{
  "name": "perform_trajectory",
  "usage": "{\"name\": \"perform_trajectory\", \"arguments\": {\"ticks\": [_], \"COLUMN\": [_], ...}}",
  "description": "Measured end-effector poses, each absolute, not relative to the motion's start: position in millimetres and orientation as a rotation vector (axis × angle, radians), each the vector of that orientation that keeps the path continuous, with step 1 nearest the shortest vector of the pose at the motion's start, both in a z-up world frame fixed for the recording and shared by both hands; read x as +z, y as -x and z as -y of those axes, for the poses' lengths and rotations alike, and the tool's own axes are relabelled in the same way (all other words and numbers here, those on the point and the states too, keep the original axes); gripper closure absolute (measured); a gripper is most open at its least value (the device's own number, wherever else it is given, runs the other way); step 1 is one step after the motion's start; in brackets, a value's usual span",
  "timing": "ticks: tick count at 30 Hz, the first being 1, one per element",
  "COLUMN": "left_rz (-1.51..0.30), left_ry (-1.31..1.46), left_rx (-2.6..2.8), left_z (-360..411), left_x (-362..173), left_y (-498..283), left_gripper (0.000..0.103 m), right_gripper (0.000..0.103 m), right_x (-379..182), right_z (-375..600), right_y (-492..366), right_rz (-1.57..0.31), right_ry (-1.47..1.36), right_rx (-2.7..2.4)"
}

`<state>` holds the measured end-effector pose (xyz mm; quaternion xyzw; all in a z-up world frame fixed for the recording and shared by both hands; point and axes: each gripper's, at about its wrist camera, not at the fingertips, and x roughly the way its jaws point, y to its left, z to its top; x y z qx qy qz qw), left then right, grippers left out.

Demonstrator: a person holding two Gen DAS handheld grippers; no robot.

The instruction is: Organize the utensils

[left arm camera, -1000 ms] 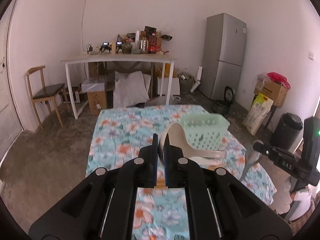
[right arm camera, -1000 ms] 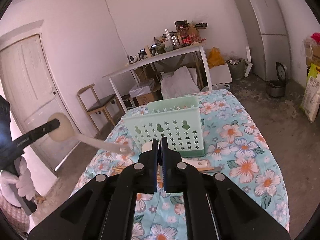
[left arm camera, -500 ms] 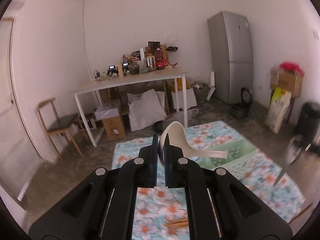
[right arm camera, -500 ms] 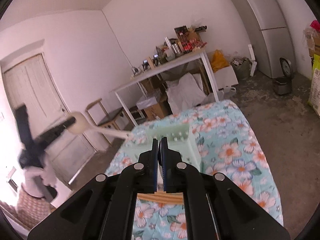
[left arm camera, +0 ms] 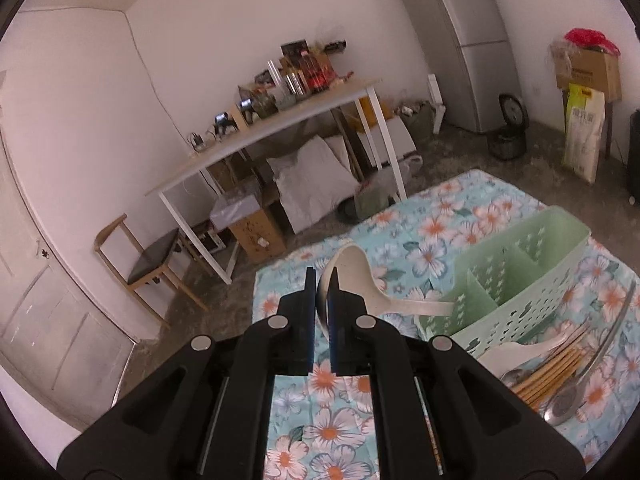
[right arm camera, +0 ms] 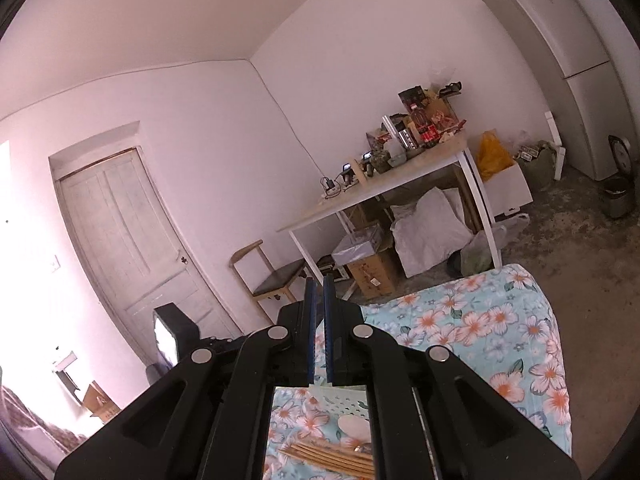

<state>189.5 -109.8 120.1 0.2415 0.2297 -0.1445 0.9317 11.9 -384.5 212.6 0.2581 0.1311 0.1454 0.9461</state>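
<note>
My left gripper (left arm camera: pixel 321 288) is shut on the bowl of a cream plastic ladle (left arm camera: pixel 362 280), whose handle points right toward the green star-patterned organizer basket (left arm camera: pixel 532 292). A white spoon (left arm camera: pixel 520 354), wooden chopsticks (left arm camera: pixel 548 372) and a metal spoon (left arm camera: pixel 592 372) lie on the floral tablecloth (left arm camera: pixel 440 216) in front of the basket. My right gripper (right arm camera: pixel 317 292) is shut with nothing between its fingers, raised above the table. Under it, chopsticks (right arm camera: pixel 320 456) and a white spoon (right arm camera: pixel 352 426) show beside the basket's edge (right arm camera: pixel 340 402).
A white work table (left arm camera: pixel 280 124) with clutter, a wooden chair (left arm camera: pixel 148 256), boxes and bags stand behind the floral table. A grey fridge (left arm camera: pixel 468 40) is at the back right. A door (right arm camera: pixel 132 240) is on the left wall.
The left gripper has swung left and tilted, bringing the ladle's handle over the basket's near compartment. The right gripper has risen and tipped up, so the basket dropped below its fingers.
</note>
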Motion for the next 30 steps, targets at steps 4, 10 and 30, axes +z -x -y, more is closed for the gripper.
{"name": "perform_trajectory", "arguments": {"ticks": [4,10,30], "left_rz": [-0.484,-0.489,-0.536], "left_ry": [-0.488,-0.46,-0.332], "left_rx": [-0.305,-0.311,-0.344], "left_z": [111,107,92], "left_x": [113,111,106], "left_y": [-194,-193,-197], "left_gripper": [0.099,0.099,0.099], "right_gripper": [0.098,0.064,0.071], "right_x": [187,96,-19], "right_z": [377,331,215], "right_y": [-17,-5,-14], "right_rz": [-0.393,-0.705,-0.835], "right_ry": [-0.474,-0.26,0.348], "right_rx": [0.254,0.212,-0.004]}}
